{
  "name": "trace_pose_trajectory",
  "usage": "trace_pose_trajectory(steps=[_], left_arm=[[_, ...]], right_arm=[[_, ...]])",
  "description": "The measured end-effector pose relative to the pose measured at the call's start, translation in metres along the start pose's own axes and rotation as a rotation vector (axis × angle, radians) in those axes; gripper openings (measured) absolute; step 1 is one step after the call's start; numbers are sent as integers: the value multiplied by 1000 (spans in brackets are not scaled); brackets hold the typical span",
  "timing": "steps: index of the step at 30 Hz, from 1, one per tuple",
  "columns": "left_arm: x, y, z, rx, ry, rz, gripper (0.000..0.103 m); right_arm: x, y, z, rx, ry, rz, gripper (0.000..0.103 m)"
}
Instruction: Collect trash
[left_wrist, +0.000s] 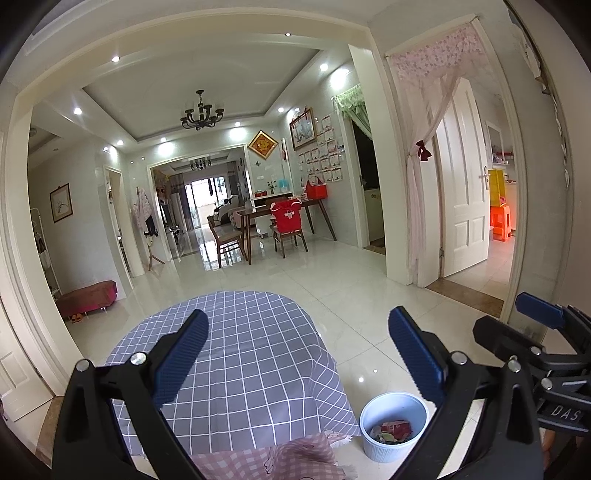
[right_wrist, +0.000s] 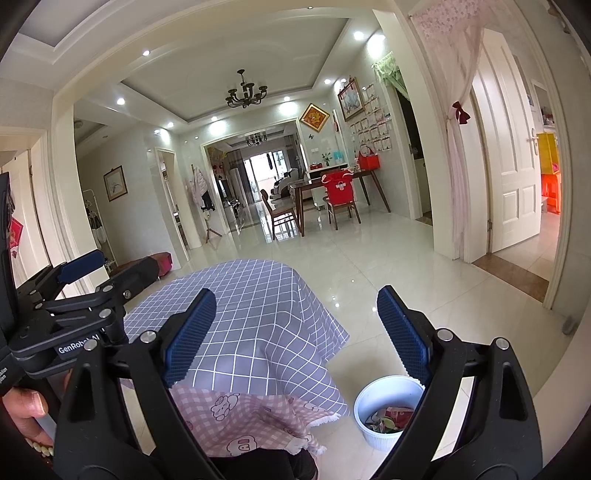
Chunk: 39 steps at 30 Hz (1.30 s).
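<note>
Two hand-held grippers fill the near foreground, raised side by side and pointing level into the room. On the left gripper the jaws stand wide apart and hold nothing; on the right gripper the jaws are equally wide and empty. That raised, open posture looks like rest or readiness, not a reach.

Just under the near ends of the jaws lies a pink checked cloth printed with cartoon sheep, overlapping the near edge of a grey grid-patterned tablecloth. The tablecloth covers a low table that runs forward between and beyond the jaws; its top looks bare, with no loose trash visible.

Below the right-hand jaw of each gripper, on the tiled floor close beside the table's corner, stands a white ribbed wastebasket. It already holds crumpled wrappers, red and green among them, probably set there so scraps could be dropped straight down from the table edge. Collection looks finished or nearly so.

Well beyond the jaws, a dining table with wooden chairs stands against the far wall.
</note>
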<state>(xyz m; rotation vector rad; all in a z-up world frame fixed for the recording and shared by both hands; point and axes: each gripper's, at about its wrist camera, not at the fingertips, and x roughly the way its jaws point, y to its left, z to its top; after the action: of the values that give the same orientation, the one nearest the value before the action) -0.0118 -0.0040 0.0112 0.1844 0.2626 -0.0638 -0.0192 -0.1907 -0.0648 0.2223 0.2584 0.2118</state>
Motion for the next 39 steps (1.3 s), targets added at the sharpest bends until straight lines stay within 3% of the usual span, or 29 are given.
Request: trace_pose_trajectory(steps=[39], left_arm=[[2,-4,-2,2,1,-13,96]], right_arm=[[-1,-1,6,4,2,0,87]])
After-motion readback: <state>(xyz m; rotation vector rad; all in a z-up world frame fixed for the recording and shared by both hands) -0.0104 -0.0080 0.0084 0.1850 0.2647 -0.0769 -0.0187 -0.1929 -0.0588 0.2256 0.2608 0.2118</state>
